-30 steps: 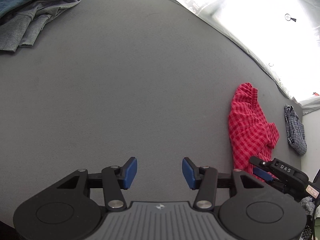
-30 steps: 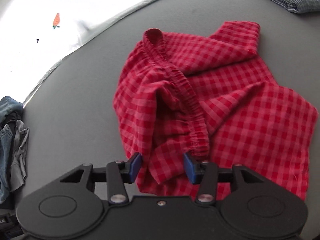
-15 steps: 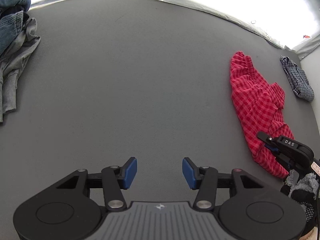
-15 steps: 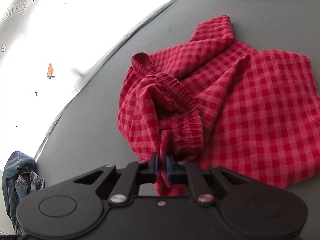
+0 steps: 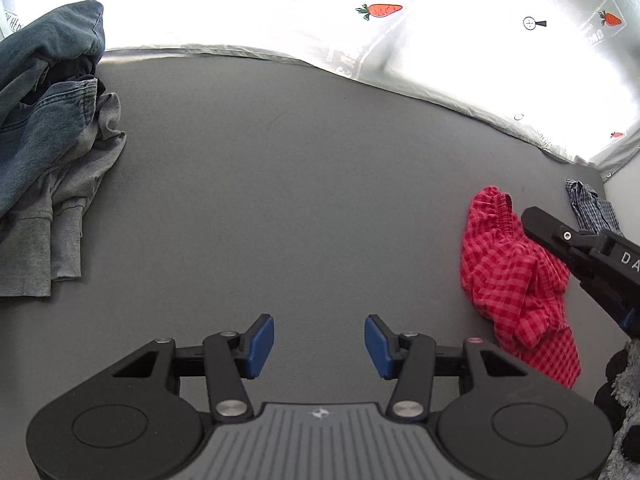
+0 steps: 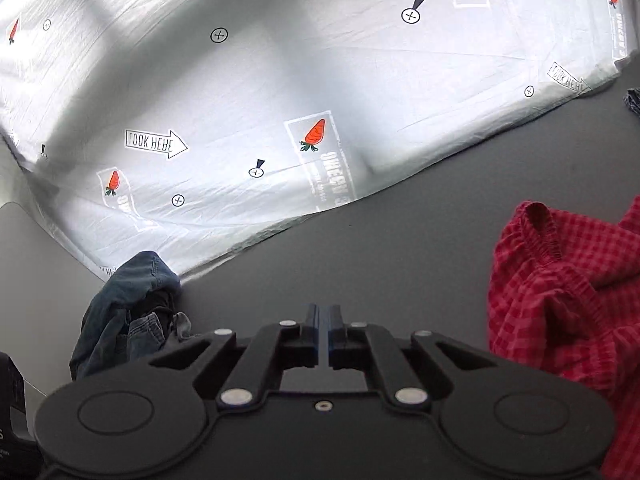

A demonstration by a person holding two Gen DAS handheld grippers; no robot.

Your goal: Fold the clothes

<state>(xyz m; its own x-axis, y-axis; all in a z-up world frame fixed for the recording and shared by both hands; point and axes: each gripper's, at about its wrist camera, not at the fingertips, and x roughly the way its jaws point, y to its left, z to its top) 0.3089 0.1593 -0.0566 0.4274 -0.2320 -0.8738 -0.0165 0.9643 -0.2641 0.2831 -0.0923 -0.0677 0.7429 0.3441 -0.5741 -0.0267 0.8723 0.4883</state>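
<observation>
— Since a moment ago, what has moved?
— Lifted off the grey surface (image 5: 304, 184), the red checked cotton shorts (image 5: 516, 280) now hang bunched beside the right gripper (image 6: 323, 320), whose blue pads sit pressed together; whether cloth is caught between them cannot be told.
— And the left gripper (image 5: 319, 340)?
— Spread wide above bare surface, well apart from the shorts. A heap of denim and grey clothes (image 5: 48, 132) lies far left.

A dark grey surface (image 5: 304, 184) spreads ahead of both grippers. Beyond it hangs a bright, backlit white sheet (image 6: 280, 80) printed with carrots and arrows.
</observation>
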